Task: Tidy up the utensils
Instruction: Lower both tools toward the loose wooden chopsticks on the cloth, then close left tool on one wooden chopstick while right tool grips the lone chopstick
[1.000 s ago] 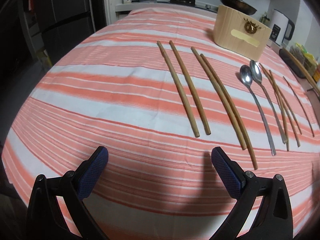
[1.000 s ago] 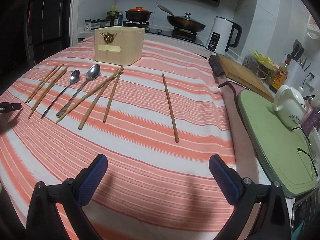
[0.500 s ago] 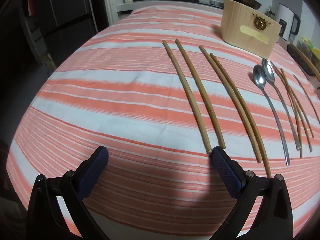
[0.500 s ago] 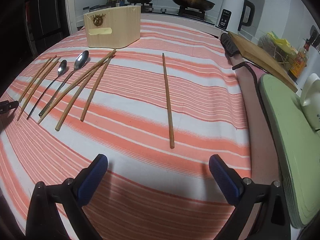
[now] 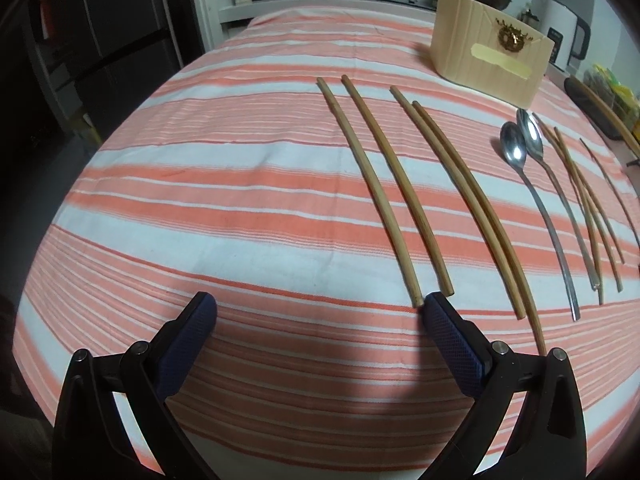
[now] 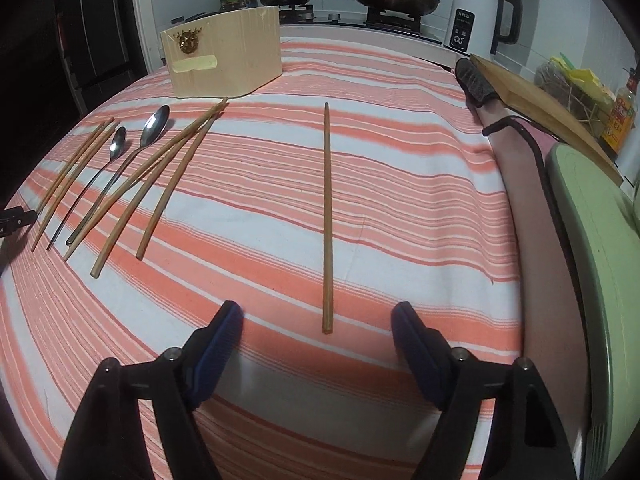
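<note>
Two grippers hang low over the near edge of the striped tablecloth point(image 6: 400, 184). Right gripper point(image 6: 318, 322), jaws just narrowed yet apart, frames the near tip of a lone chopstick point(image 6: 327, 216) without touching it. Left gripper point(image 5: 318, 312) gapes wide, empty, beside four thick chopsticks point(image 5: 376, 184). Farther on lie two spoons point(image 6: 132, 152) and thin chopsticks point(image 6: 160, 176); a wooden box point(image 6: 226, 60) stands toward the far edge.

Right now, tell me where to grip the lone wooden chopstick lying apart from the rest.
Take the lone wooden chopstick at its near end, from above. It lies flat on the striped tablecloth, pointing straight toward the right gripper, whose jaws have just been closing with that end lined up between them, untouched. Pinch across its thin width.
</note>
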